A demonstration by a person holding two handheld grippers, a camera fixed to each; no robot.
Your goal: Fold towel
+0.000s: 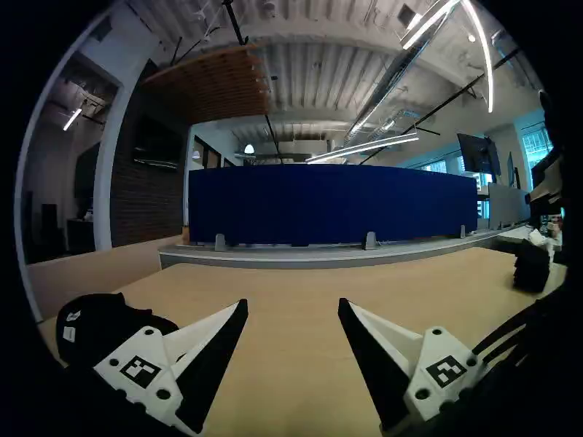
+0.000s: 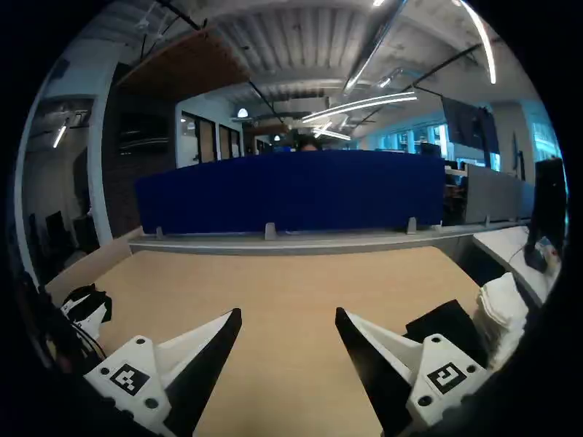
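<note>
A pale wooden table (image 1: 306, 291) is seen stretching ahead in both views. It is closed off at its far edge by a long blue partition (image 1: 328, 204) set on small grey feet. In the left gripper view a rounded black object (image 1: 95, 320) with small white tags is lying at the near left, partly hidden by one finger. Another black object (image 1: 532, 266) is standing at the table's right edge. In the right gripper view a black-and-white device (image 2: 87, 306) with cables is seen at the far left. A flat black item (image 2: 448, 320) is lying just behind the finger on the right.

A stack of white towels (image 2: 503, 306) is seen at the right edge of the right gripper view. Several soft, folded layers are piled one on another, though finer detail is blurred there. The stack is placed just beside the flat black item. Whether it is resting on this table or on a surface beside it cannot be told.

The stack lies off to the right of the right gripper (image 2: 288, 312), outside the gap between its fingers, and is touched by neither. That gripper's fingers are spread wide, with bare wood seen between them. The left gripper (image 1: 291, 302) is likewise spread wide, and nothing is held in it.
</note>
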